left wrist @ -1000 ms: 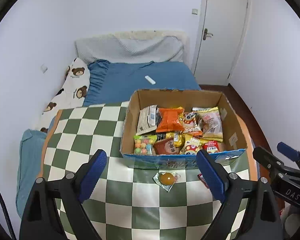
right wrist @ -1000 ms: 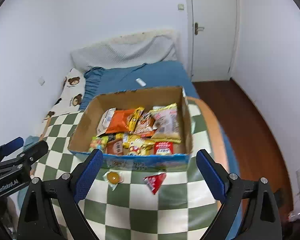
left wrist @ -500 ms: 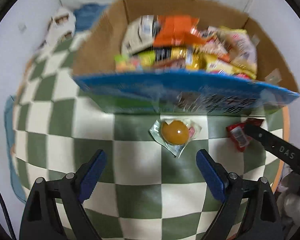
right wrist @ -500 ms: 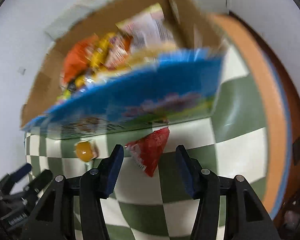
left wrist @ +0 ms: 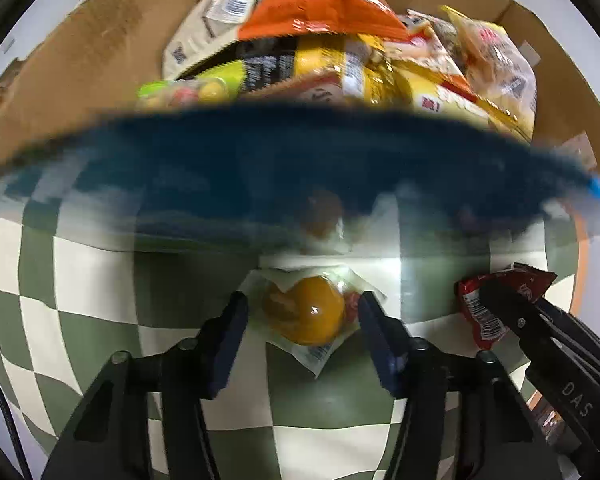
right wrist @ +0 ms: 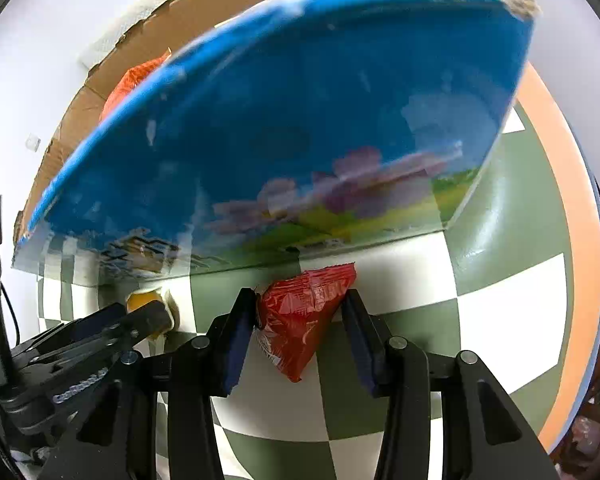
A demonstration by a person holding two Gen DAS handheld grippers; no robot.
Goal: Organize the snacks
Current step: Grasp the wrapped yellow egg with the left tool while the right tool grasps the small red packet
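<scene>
Pinching a clear packet with a yellow ball [left wrist: 308, 316], the left hand-held gripper [left wrist: 302, 320] sits low in its frame. Jaws just closed, the right hand-held gripper [right wrist: 298, 322] squeezes a red packet [right wrist: 300, 312] below the box [right wrist: 300, 120].

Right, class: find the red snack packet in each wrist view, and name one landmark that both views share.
Left wrist view: red packet at the right edge, partly behind the right tongs.
Right wrist view: red packet at lower centre, between the right tongs' pads.
Shared landmark: blue box front.
</scene>
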